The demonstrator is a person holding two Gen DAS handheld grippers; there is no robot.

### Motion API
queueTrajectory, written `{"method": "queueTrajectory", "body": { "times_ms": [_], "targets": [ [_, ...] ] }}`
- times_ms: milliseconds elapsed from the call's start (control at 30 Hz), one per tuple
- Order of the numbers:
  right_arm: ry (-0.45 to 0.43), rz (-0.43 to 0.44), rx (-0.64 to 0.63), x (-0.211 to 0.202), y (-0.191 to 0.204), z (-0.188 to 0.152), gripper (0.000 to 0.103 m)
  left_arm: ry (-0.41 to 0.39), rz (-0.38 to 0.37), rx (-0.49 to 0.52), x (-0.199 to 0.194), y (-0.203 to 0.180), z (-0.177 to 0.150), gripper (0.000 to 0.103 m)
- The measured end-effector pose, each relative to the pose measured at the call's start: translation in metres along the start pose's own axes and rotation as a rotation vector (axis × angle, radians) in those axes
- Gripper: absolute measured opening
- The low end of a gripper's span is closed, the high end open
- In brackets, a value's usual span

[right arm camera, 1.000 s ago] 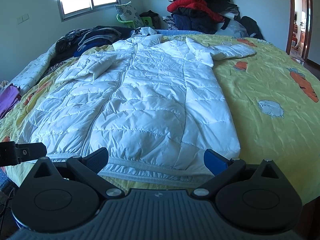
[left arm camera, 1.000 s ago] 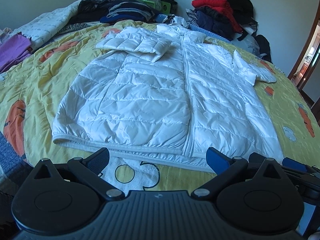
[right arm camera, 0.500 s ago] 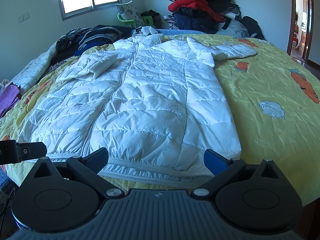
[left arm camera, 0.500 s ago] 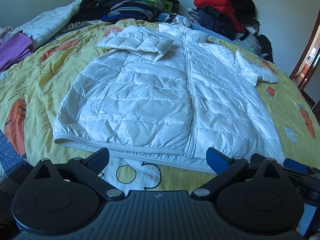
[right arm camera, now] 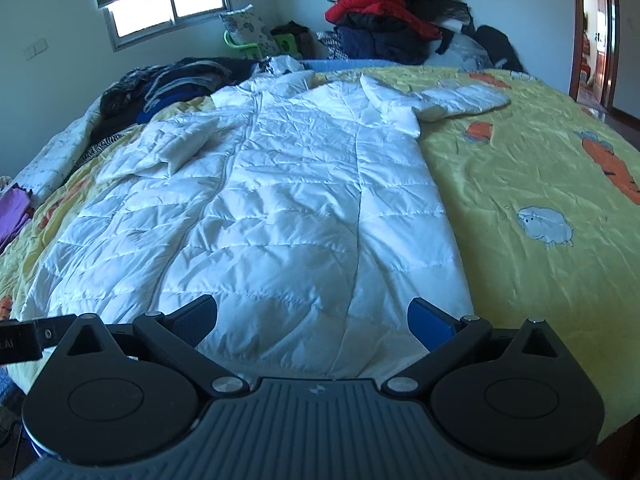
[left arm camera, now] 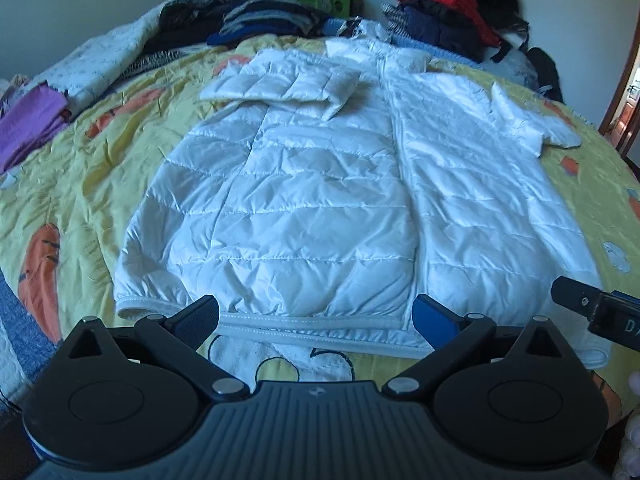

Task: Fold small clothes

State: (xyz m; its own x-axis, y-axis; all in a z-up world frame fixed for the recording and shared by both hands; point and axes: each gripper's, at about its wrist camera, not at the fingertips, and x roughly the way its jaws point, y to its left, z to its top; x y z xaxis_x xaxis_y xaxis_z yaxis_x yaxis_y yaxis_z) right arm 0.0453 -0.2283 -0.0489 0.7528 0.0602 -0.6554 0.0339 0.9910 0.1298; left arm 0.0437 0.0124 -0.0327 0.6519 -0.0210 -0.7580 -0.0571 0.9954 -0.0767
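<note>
Bedroom, pale walls, a yellow cartoon-print bedspread covering a bed that fills both views. Window with a flower-print blind in upper left of the right wrist frame; open doorway at the upper right edge.

White quilted puffer jacket lies flat, front up and zipped, centre of both frames, hem toward the cameras, collar toward the far wall. One sleeve is folded across the chest, upper centre-left in the left wrist view. Other sleeve sticks out sideways onto the bedspread, upper right-of-centre in the right wrist view.

Left gripper at bottom of its frame, jaws wide apart, nothing between them; blue-padded fingertips sit right at the hem edge, contact can't be judged. Right gripper also spread wide and empty, its tips over the lower jacket body near the hem, right tip by the jacket's side edge. Each tool's side pokes into the other's view at the frame edge.

Background clutter: pile of dark folded clothes upper left-centre, red and navy heap upper right, purple fabric at left edge, green chair with a cushion by the far wall.
</note>
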Motion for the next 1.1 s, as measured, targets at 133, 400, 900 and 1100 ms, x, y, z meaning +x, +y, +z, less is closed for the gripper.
{"method": "queueTrajectory", "body": {
  "times_ms": [133,400,900,1100],
  "targets": [
    [0.011,0.015,-0.022,0.008,0.003,0.009,0.103,0.018,0.006,-0.003,0.010,-0.003,0.009,0.103],
    [0.020,0.059,-0.071,0.031,0.003,0.047,0.103,0.043,0.038,0.013,0.038,-0.013,0.037,0.103],
    [-0.140,0.362,0.155,0.170,-0.075,0.274,0.103,-0.171,0.112,-0.091,0.132,0.004,0.208,0.103],
    [0.007,0.409,0.277,0.316,-0.082,0.361,0.098,-0.199,0.051,-0.158,0.207,0.008,0.283,0.103]
  ]
}}
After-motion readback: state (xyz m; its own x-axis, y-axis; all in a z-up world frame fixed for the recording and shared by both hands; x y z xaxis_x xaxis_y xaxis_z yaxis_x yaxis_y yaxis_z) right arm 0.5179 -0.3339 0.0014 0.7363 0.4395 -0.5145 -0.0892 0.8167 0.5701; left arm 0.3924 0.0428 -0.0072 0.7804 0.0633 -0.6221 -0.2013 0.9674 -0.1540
